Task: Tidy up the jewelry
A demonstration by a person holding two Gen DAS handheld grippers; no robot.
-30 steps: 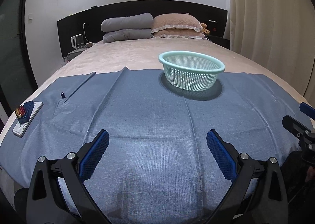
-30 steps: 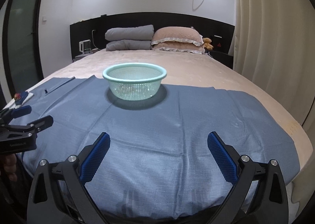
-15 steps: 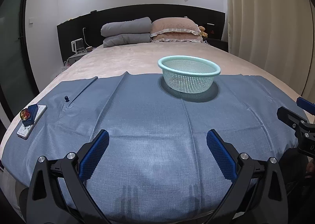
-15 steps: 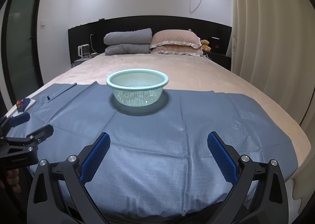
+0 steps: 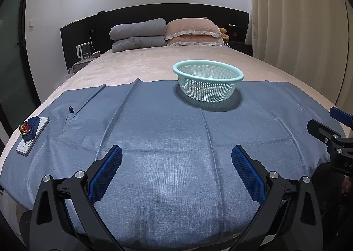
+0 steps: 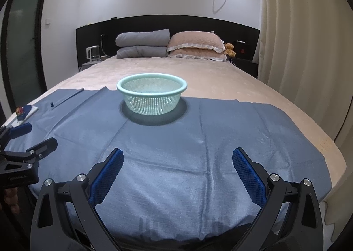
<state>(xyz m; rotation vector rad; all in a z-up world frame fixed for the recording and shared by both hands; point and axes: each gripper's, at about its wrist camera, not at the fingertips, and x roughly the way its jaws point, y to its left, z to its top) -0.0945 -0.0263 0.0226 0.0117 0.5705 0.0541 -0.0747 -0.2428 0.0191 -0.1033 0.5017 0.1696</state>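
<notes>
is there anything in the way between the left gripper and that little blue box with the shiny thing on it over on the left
Nothing visible. Only bare blue cloth lies between the open left gripper and the blue box. The small dark piece sits beyond it, off that line.

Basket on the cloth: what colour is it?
Pale mint green basket with a perforated mesh wall; the right wrist view shows it best.

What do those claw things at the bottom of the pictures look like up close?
Each is a handheld tool of matte black plastic. The left gripper and the right gripper both have two angled black arms with triangular cut-outs and round silver bolt heads. The fingers carry bright blue pads with a fine cross-hatched grip pattern. Small pale lettering marks the body, too small to read. No cables show.
</notes>
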